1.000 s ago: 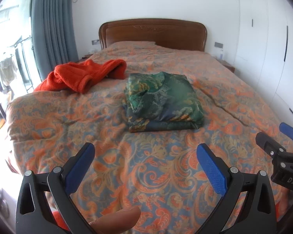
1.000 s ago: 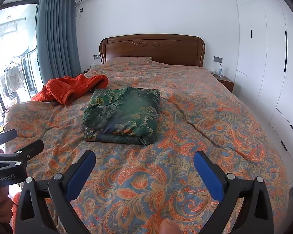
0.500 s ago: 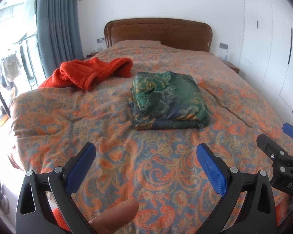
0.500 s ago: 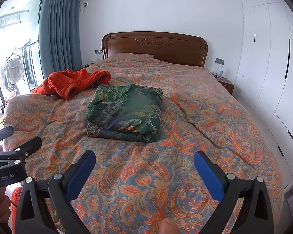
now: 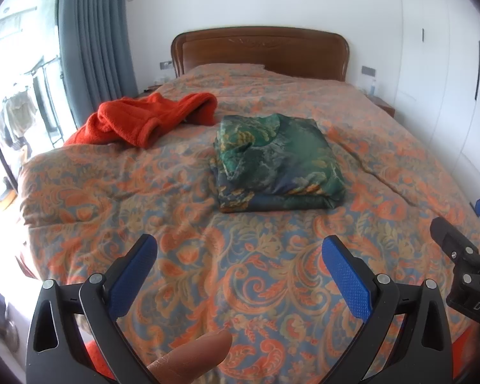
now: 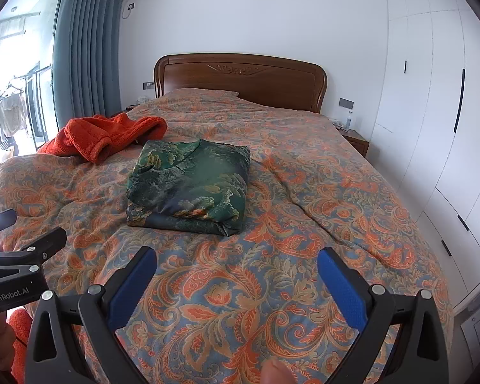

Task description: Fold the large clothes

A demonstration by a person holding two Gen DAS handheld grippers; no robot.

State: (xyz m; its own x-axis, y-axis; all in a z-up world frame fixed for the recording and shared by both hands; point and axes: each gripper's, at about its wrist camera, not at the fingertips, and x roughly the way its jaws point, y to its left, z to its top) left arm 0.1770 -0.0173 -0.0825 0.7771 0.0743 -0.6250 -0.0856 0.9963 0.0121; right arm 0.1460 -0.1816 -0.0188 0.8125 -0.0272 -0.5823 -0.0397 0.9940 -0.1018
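A folded green patterned garment (image 5: pixel 276 163) lies in the middle of the bed (image 5: pixel 208 256); it also shows in the right wrist view (image 6: pixel 192 182). An unfolded orange fleece garment (image 5: pixel 144 120) lies crumpled at the bed's left, also in the right wrist view (image 6: pixel 105 136). My left gripper (image 5: pixel 240 272) is open and empty, above the foot of the bed, well short of both garments. My right gripper (image 6: pixel 236 275) is open and empty beside it. Each gripper shows at the other view's edge.
The bed has an orange and blue paisley cover (image 6: pixel 272 288) and a wooden headboard (image 6: pixel 240 76). White wardrobes (image 6: pixel 432 128) line the right wall. A grey curtain (image 6: pixel 86 48) and a bright window are at the left. A nightstand (image 6: pixel 352 137) stands by the headboard.
Both grippers have drawn back and risen a little, so the bed and both garments sit farther off in view. Both stay open and empty. The garments have not moved.
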